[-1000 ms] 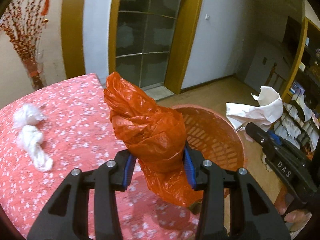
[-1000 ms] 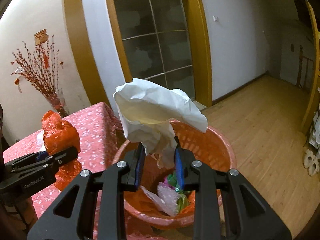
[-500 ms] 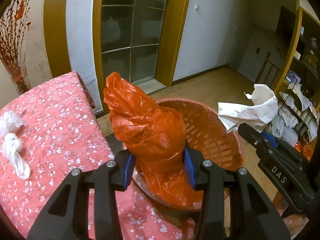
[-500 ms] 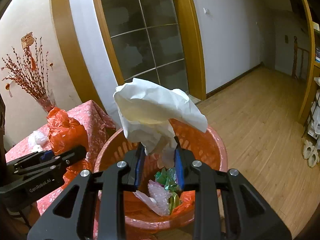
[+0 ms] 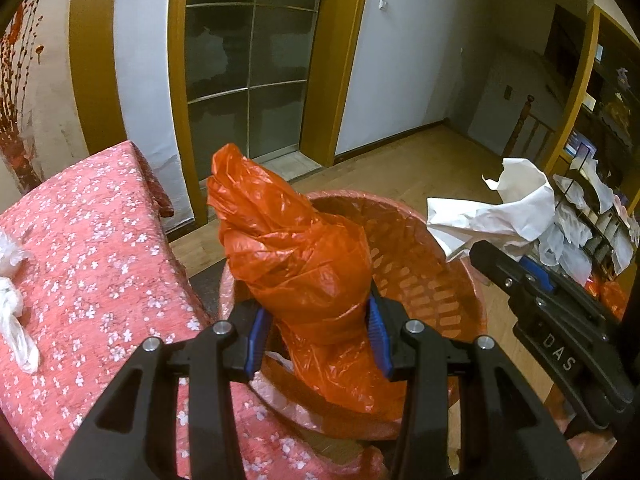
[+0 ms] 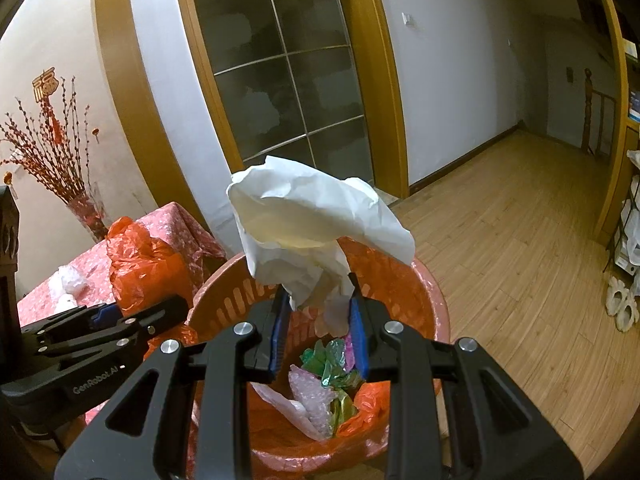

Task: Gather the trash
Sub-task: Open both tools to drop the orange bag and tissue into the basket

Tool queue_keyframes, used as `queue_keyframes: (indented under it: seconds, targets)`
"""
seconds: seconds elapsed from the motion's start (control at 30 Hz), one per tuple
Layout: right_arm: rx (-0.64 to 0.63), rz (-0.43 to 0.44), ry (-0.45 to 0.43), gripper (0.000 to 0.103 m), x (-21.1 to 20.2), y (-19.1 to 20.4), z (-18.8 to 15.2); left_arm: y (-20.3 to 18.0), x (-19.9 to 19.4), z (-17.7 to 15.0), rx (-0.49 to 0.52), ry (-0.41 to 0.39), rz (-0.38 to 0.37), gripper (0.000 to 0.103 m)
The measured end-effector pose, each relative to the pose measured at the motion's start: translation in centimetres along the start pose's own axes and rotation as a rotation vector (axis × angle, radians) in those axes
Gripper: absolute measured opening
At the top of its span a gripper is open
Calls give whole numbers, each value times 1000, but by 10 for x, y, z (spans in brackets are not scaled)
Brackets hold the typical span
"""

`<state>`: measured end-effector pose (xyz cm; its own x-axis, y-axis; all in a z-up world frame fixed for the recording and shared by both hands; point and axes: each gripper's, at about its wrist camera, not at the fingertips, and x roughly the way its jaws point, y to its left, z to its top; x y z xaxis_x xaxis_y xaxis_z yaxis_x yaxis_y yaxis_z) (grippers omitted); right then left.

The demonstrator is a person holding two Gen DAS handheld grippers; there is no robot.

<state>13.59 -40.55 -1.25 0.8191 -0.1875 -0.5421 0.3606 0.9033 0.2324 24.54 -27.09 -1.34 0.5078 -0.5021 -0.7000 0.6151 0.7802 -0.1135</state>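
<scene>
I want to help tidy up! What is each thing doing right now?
left gripper: shut on the orange bag.
orange bag: crumpled, held above the basket.
right gripper: shut on the white paper.
white paper: crumpled, held above the basket.
basket: upright, partly filled with trash.
white bag: lying on the table.
</scene>
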Motion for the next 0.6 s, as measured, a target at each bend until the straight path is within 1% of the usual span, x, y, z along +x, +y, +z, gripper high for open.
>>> queue_keyframes:
  seconds: [0.07,0.2,0.23,0.3,0.37,0.43,0.6]
  targets:
    - [1,1,1,28,1,-1,1,0,4,0,-1,7,-3,43]
    - [10,3,8,30,3,-3,3,1,9,0,-6,20,2,50]
    - [15,5,12,34,4,-4,3,2,10,0,-8,23,4,51]
    - [18,6,20,37,6,-5,3,4,13,-2,-12,27,10,54]
    - [20,8,30,37,8,-5,1,7,15,-3,-16,31,15,57]
    - [23,6,34,44,9,-5,1,11,16,-4,-19,34,24,60]
    - [36,7,30,53,7,-7,1,23,13,-7,-35,32,54,69]
